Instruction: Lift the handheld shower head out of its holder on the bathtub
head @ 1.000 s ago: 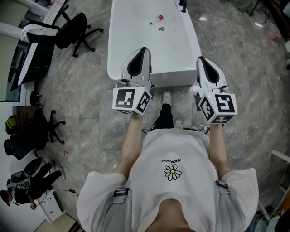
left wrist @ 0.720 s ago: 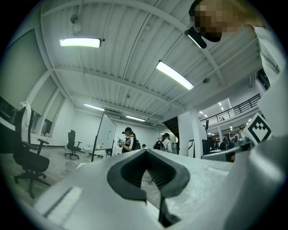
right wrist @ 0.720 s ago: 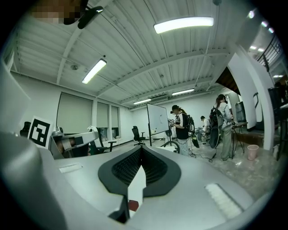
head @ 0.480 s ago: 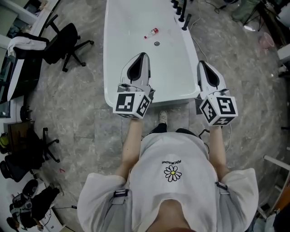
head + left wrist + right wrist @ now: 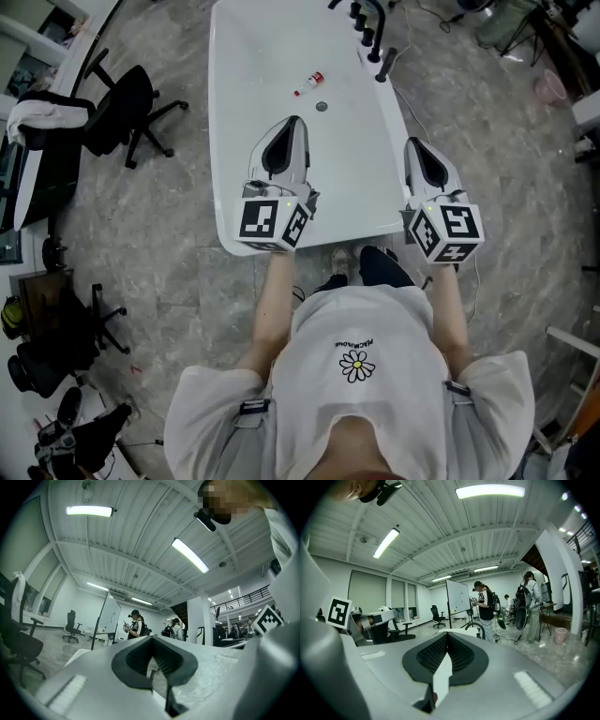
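Observation:
A white bathtub (image 5: 234, 141) fills the upper middle of the head view. At its far right rim stand black faucet fittings (image 5: 364, 23), and a black handheld shower head (image 5: 385, 63) rests beside them. My left gripper (image 5: 292, 124) hovers over the tub's near end, shut and holding nothing. My right gripper (image 5: 413, 143) is near the tub's right rim, well short of the shower head, also shut and empty. In the left gripper view my left gripper (image 5: 152, 637) has its jaw tips meeting. The right gripper view shows my right gripper (image 5: 447, 634) the same way, pointing level across the room.
A small red-and-white bottle (image 5: 307, 82) and a drain (image 5: 322, 107) lie inside the tub. Black office chairs (image 5: 131, 108) stand on the left floor, a pink bucket (image 5: 547, 88) on the right. Two people (image 5: 483, 604) stand in the distance.
The person has stepped closer to the tub. Both grippers have moved forward with the body, over its near end, and the faucet fittings and shower head have come fully into view.

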{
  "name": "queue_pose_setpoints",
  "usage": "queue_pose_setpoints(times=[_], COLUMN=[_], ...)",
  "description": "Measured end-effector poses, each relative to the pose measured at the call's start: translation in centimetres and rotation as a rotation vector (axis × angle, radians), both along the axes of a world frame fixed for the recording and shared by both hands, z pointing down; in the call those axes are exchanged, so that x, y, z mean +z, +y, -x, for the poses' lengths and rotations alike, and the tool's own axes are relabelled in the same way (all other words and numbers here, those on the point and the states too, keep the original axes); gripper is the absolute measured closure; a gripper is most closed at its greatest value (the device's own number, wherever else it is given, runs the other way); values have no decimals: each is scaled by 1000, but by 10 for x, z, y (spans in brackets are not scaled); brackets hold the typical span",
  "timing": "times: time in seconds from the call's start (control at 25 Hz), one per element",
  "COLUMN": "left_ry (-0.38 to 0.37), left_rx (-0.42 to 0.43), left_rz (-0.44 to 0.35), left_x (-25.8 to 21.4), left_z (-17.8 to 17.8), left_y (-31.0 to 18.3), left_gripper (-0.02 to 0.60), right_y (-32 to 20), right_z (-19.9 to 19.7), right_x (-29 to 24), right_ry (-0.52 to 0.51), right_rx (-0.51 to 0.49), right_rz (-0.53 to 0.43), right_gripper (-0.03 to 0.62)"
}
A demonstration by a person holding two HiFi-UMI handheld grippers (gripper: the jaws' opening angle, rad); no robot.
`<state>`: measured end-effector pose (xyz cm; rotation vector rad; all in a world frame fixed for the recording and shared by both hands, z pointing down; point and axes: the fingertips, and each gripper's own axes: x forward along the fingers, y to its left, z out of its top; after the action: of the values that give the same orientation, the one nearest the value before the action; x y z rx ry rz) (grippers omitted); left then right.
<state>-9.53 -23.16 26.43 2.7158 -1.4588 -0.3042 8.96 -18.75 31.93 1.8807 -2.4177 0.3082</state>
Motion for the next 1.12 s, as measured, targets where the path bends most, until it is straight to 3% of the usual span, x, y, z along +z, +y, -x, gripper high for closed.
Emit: queue_pose_setpoints(times=[0.16,0.36,0.6,0.84,1.12], left_ry=[-22,-63,-91,-84,-108], left_rx=[-36,-51,-37,-47,-55], left_rz=[10,46,72,116,179], left_x=[13,44,133,219,288], left_z=[-7,-25,-66,-83,-72], left_y=[-39,-74,-145,-180,-187], left_gripper=[581,581,581,581,581], right_y=[-46,-119,-239,-358,-427], right_z=[-10,-30,-70,-109,-130], right_x=[17,58,203,342,418], right_ry=[-5,21,54,148,219], right_rx=[-42,-111,-144,-45,66], right_rz=[45,109,310,391,431], right_gripper=[569,502,390,349,364])
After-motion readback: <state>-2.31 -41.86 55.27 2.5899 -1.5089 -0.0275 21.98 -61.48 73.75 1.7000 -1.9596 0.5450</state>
